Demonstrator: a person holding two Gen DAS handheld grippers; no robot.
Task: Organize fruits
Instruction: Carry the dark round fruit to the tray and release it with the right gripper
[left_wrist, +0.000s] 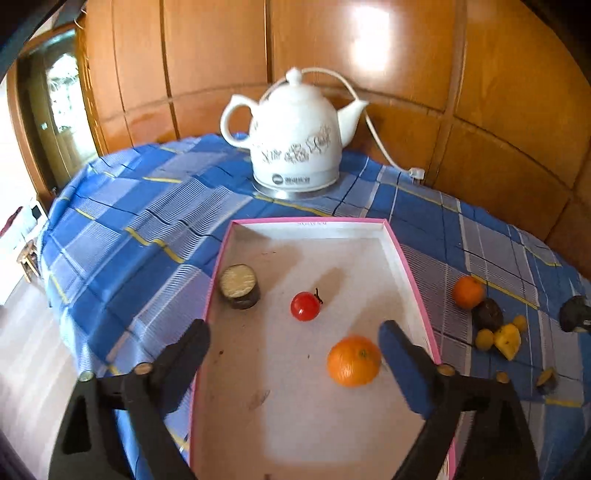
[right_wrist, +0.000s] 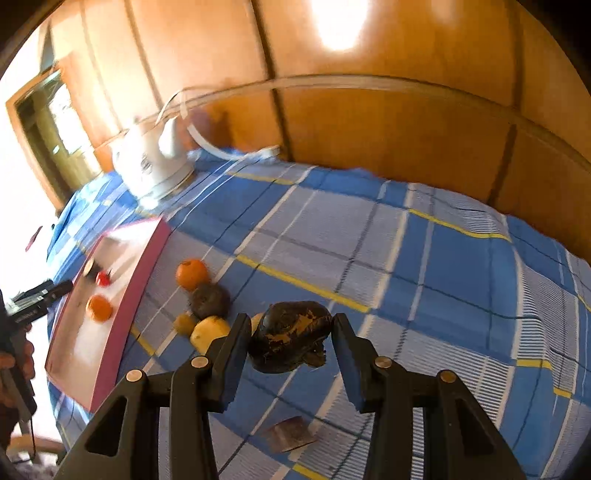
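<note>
While wide open, left hand-held gripper beside a glossy orange; right hand-held gripper tight around dark, scuffed fruit.

orange + tomato in pink tray | 2nd orange, dark fruit on cloth

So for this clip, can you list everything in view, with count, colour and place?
Box: one, pink-rimmed, on the cloth.
Oranges: two; one in the box, one right of it.
Tomato: one, red, in the box.
Dark round piece: one, in the box.
Kettle: one, white, behind the box.
Yellow fruits: several, right of the box.
Dark fruit: one, between the right jaws.
Tablecloth: blue plaid.
Left hand-held gripper: open over the box.
Right hand-held gripper: around the dark fruit.
</note>
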